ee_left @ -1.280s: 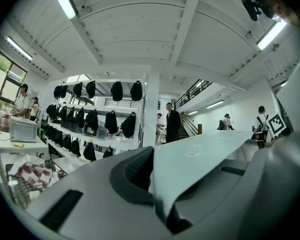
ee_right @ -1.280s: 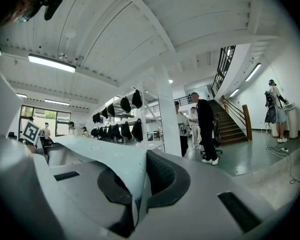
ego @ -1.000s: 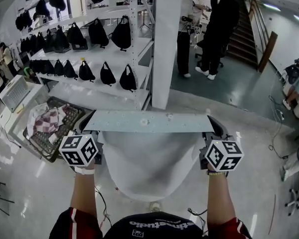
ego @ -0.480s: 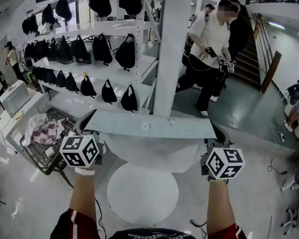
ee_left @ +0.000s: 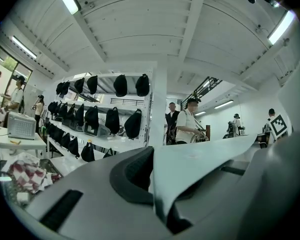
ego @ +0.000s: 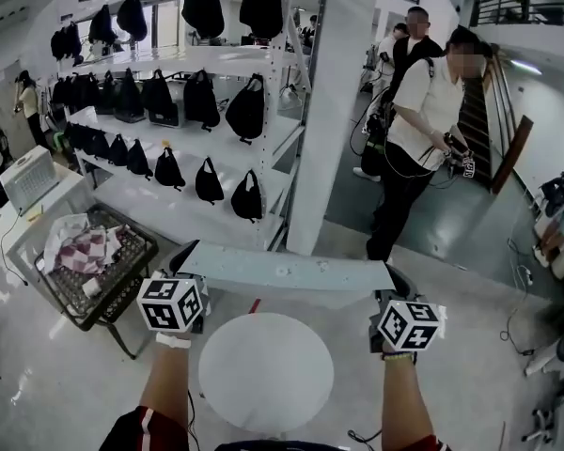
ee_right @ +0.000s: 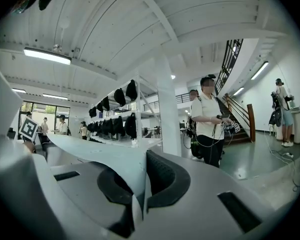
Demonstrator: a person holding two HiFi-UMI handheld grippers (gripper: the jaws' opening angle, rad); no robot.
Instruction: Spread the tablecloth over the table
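Tablecloth: the pale grey-white fabric tablecloth [ego: 291, 271] hangs in the air, pinched at two ends and pulled into a flat, nearly level band running from one pair of jaws to the other.
Left gripper: the left gripper [ee_left: 154, 186] has its jaws closed right down on the cloth's edge, and the fabric runs out from between them toward the other gripper.
Right gripper: the right gripper [ee_right: 139, 186] is likewise clamped on the opposite end, with a thin fold nipped between its dark pads.
Worktop: the round white worktop [ego: 266, 372] lies below the jaws and on the person's side of them, between the two grippers. Its top is bare and no cloth touches it.
Done: the cloth looks gripped, opened to its width and raised.
Left: carrying it across the worktop, lowering it, releasing it and evening the overhang.
Surroundings: a black wire basket [ego: 122, 289] stands out beyond the left jaws. White shelving [ego: 197, 59] with black bags, and a person in a white top [ego: 423, 111], lie well ahead of both.
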